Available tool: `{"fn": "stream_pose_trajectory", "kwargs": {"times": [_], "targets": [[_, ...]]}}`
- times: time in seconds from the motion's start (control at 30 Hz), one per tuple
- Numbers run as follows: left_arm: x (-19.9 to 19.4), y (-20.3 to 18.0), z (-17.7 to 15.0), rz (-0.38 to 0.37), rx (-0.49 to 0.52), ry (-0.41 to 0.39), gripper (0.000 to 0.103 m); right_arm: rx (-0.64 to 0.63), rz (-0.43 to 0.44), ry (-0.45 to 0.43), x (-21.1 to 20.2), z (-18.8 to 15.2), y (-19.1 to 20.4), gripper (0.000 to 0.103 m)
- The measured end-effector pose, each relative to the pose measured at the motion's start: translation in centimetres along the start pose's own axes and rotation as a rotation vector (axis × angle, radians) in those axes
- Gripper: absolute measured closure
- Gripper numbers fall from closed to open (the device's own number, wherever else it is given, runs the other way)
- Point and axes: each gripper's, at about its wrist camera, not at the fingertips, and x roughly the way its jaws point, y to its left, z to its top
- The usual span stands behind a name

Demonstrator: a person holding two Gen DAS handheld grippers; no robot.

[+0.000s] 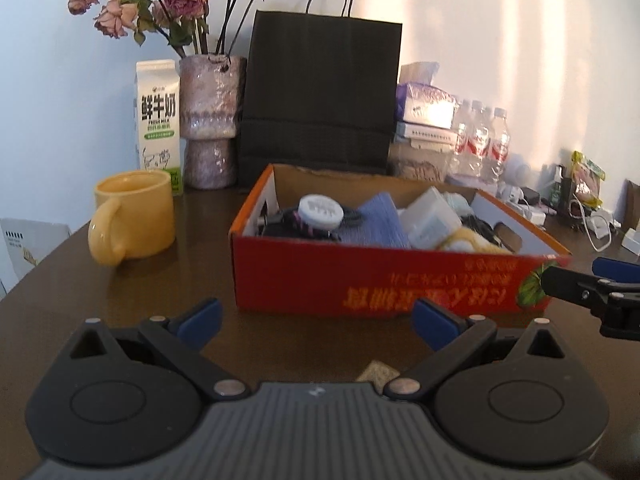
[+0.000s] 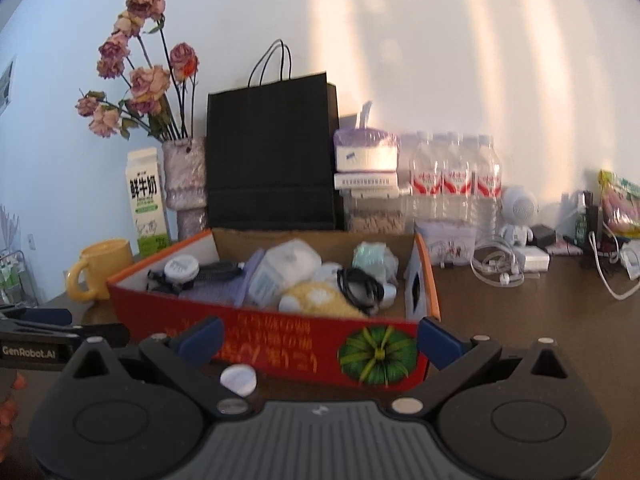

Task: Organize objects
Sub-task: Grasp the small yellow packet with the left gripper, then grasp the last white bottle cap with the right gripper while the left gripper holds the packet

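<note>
Both my grippers, left and right, are spread wide, holding nothing. Nearest loose bits: one white cap under my right fingers and one tan scrap by the left. I'd drop low and pinch the cap squarely, then lift it into the one red box. Behind: one mug, one carton.

Home setting, lived-in room. Dark wooden bench standing against plain white wall, sunlight streaking across it. Dried roses sitting in vase, milk carton and yellow mug beside. Black paper bag, tissue pack, water bottles, chargers and cables crowding back edge. Red box holding household odds and ends.
</note>
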Motion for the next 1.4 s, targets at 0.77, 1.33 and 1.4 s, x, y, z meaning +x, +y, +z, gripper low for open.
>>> {"fn": "stream_pose_trajectory", "kwargs": {"times": [0.77,1.33,1.4], "targets": [[2.5,-2.9,-1.9,-0.087,0.095,0.192,0.046,0.053,0.018,0.092,-0.8,-1.4,-0.2,0.000],[1.4,-1.9,-1.1,-0.087,0.048,0.128,0.080,0.022,0.005,0.129,0.1,-1.9,0.4,0.000],[1.3,-1.2,-0.7,-0.073,0.025,0.116,0.080,0.018,0.001,0.136,0.3,-2.0,0.4,0.000]]}}
